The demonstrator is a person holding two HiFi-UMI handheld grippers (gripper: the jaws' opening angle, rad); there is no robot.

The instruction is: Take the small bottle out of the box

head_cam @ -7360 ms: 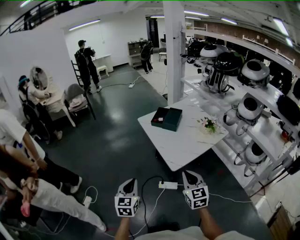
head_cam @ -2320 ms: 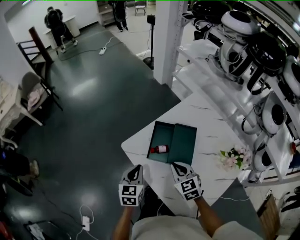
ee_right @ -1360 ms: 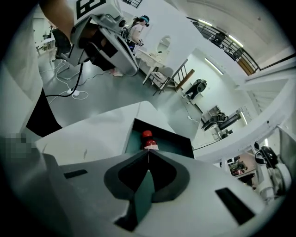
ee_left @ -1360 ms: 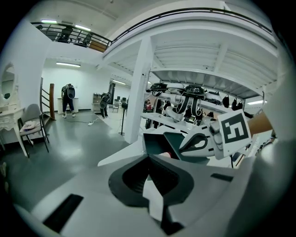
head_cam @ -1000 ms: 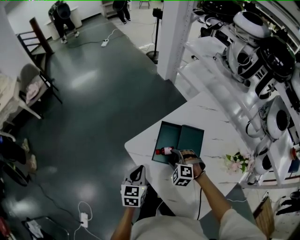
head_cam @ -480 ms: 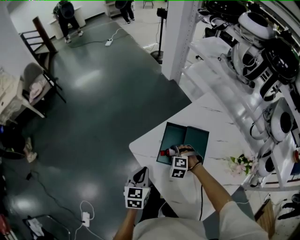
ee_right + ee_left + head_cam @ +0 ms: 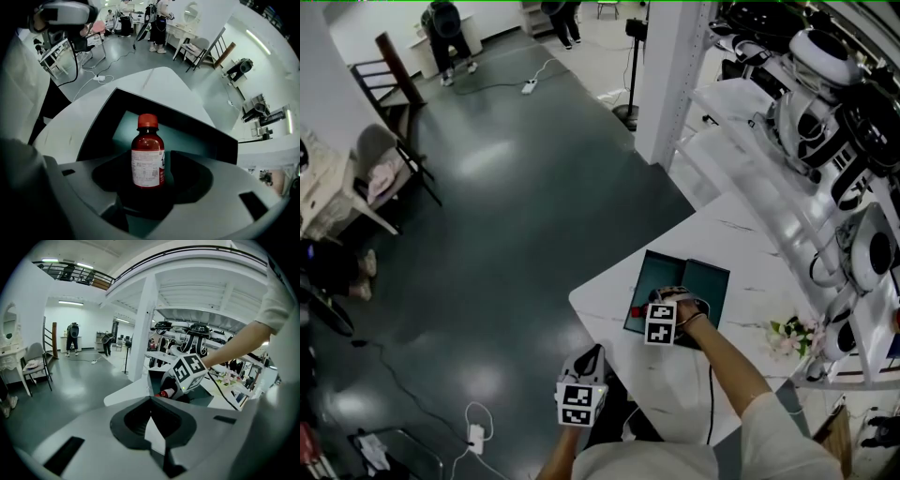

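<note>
From the head view, your right hand-held gripper (image 7: 660, 300) points straight down into the open box (image 7: 652, 265), which sits near the corner of the tabletop (image 7: 675, 380). The red cap of the small bottle (image 7: 636, 309) pokes out to the left of the gripper, so the bottle lies on its side on the box floor. Your left hand-held gripper (image 7: 592, 354) hangs off the tabletop's near edge, well apart from the box.

In the left gripper view, that gripper's jaws sit together with nothing between them. It looks across at the right gripper's marker cube, with the bottle's cap (image 7: 164, 393) showing just below it. You could use this gripper to steady the box if it starts to slide.

The right gripper view tells you most. The jaws have just been opening and stand wide apart, with the small bottle (image 7: 147, 157) lying between them, cap pointing away and label up. The pads do not press on it yet. The bottle looks slightly off centre, nearer the right jaw, so shift a little to even the gaps. Close on the labelled body rather than the neck. A round bottle will probably roll if one pad meets it first, so close slowly, then lift straight up past the box wall.
</note>
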